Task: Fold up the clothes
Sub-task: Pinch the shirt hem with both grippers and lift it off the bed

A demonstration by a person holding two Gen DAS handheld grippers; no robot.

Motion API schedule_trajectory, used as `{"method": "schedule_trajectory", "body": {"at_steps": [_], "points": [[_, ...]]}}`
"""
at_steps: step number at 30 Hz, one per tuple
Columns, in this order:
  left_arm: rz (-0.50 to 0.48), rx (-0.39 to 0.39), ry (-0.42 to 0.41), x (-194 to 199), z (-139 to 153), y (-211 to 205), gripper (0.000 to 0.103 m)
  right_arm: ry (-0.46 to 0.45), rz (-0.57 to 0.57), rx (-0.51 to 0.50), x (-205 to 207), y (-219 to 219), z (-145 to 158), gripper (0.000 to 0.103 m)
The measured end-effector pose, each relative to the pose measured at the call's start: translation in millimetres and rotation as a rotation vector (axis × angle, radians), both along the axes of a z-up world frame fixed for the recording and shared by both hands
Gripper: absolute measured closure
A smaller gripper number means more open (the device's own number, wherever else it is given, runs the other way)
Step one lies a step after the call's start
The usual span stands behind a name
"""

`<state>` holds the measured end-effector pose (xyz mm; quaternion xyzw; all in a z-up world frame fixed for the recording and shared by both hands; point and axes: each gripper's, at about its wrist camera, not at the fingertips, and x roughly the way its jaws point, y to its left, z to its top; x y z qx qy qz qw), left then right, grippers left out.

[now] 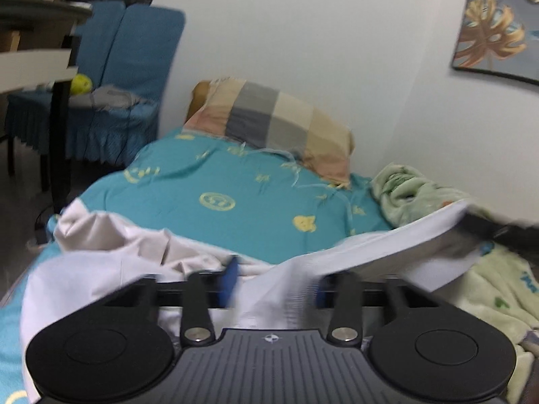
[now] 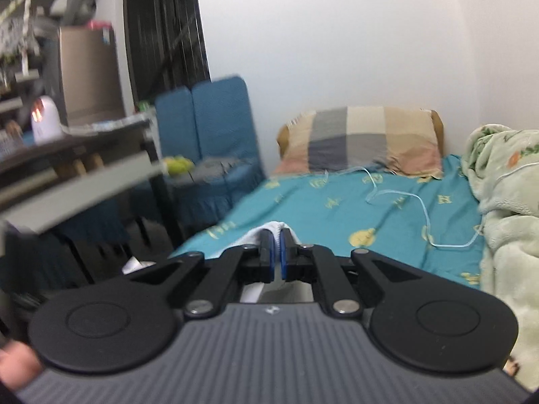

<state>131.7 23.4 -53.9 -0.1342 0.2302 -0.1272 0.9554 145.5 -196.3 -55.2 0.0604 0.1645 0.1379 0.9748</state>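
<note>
A white garment [image 1: 111, 256] lies crumpled on the teal bedsheet [image 1: 235, 181] and rises in a taut fold toward the right. My left gripper [image 1: 274, 286] is low over it; its blue fingertips [image 1: 230, 277] stand apart, with a strip of the white cloth running between them and over the right one. At the right edge a dark, blurred shape [image 1: 498, 229] holds the garment's lifted corner. In the right wrist view my right gripper [image 2: 276, 249] is shut, its blue pads pinching a white edge of the garment [image 2: 269, 228] above the sheet [image 2: 337, 208].
A checked pillow [image 1: 279, 124] leans on the white wall at the bed's head. A pale green blanket [image 2: 505, 202] is heaped along the right side. A thin white cable [image 2: 421, 208] lies on the sheet. Blue-covered chairs [image 2: 209, 128] and a dark table [image 2: 84, 155] stand left of the bed.
</note>
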Motion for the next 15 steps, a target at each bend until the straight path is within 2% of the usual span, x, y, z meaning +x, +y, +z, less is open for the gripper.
{"method": "schedule_trajectory", "body": {"at_steps": [4, 8, 10, 12, 13, 15], "points": [[-0.054, -0.047, -0.084, -16.8, 23.5, 1.0, 0.095, -0.029, 0.002, -0.173, 0.1, 18.9, -8.5, 0.095], [-0.061, -0.093, -0.107, -25.0, 36.5, 6.9, 0.095, -0.11, 0.056, -0.292, -12.0, 38.2, -8.4, 0.093], [-0.056, -0.111, -0.106, -26.3, 39.0, 11.4, 0.095, -0.128, 0.102, -0.305, -16.0, 42.6, -7.9, 0.076], [-0.047, -0.118, -0.1, -26.5, 39.7, 16.4, 0.095, -0.149, 0.134, -0.313, -20.3, 45.4, -7.3, 0.044], [-0.042, -0.125, -0.095, -26.1, 40.0, 18.5, 0.095, -0.16, 0.146, -0.32, -22.4, 47.4, -7.0, 0.04], [-0.037, -0.138, -0.089, -25.8, 40.6, 23.0, 0.095, -0.182, 0.167, -0.344, -25.8, 53.0, -6.3, 0.04]]}}
